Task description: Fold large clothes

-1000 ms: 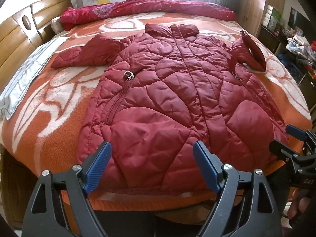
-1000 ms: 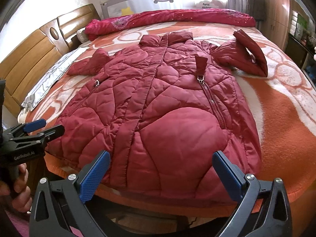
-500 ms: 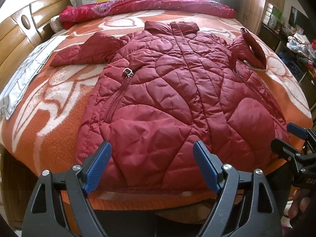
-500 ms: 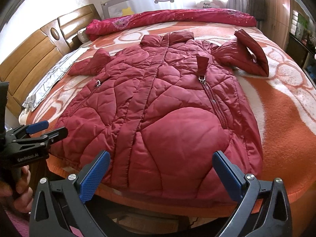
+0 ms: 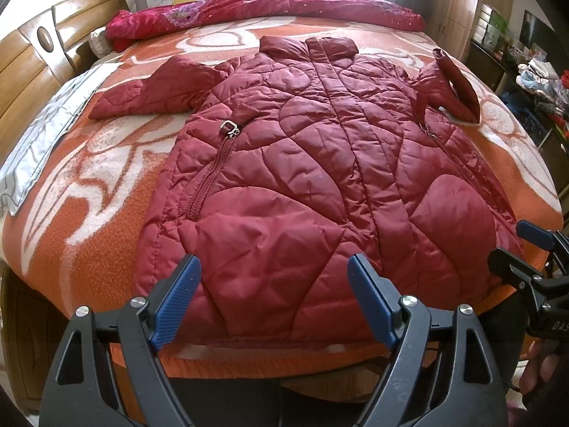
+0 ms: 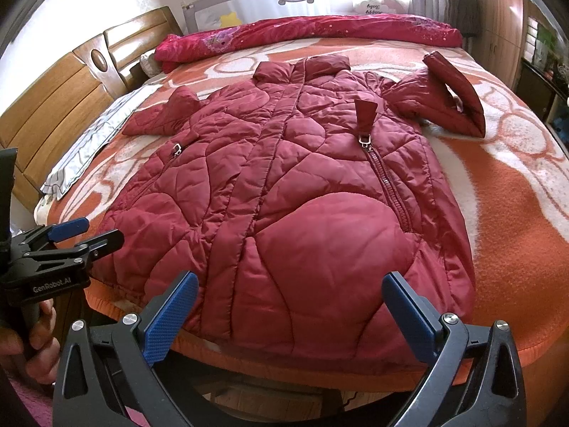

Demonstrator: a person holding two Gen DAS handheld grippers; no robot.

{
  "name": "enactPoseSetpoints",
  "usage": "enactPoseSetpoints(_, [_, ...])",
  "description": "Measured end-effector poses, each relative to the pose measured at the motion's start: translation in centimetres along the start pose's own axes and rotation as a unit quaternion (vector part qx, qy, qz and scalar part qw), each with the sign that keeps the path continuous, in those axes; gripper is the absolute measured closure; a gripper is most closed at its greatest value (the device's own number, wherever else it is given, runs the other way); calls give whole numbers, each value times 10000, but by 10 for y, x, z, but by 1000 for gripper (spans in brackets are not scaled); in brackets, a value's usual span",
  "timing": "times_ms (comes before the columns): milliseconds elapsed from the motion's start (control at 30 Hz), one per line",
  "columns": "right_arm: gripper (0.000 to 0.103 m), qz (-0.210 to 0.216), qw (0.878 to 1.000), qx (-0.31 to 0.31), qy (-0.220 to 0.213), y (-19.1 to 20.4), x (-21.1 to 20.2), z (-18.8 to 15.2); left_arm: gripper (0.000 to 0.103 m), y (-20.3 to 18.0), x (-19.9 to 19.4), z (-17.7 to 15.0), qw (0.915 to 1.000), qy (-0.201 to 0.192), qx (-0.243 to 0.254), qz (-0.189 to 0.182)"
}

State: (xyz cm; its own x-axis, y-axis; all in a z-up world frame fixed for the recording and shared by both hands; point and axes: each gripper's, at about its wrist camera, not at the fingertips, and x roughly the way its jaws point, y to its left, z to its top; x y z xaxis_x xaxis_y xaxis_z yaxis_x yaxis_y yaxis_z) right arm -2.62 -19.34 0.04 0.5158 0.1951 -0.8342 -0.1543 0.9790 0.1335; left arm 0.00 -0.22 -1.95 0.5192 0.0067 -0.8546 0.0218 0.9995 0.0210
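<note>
Jacket (image 5: 320,178): dark red, quilted, spread flat across frame centre on the orange-and-white blanket (image 5: 106,185), collar toward the top, hem at the near bed edge. One sleeve lies flat at upper left; the other is bent upward at upper right. Left gripper (image 5: 274,299) and right gripper (image 6: 290,315) are both released, fingers wide, hanging at the hem, apparently not touching. Rolled red quilt (image 6: 320,30) lies along the top; wooden headboard (image 6: 53,106) at left.

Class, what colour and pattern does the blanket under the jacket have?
Orange with white swirling shapes; the blanket shows best in the right wrist view.
</note>
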Motion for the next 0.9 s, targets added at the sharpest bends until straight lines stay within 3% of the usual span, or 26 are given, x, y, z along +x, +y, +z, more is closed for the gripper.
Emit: enactPoseSetpoints(900, [0, 78, 10000, 27, 23, 0, 2, 6, 18, -1, 5, -1, 10000, 37, 8, -11])
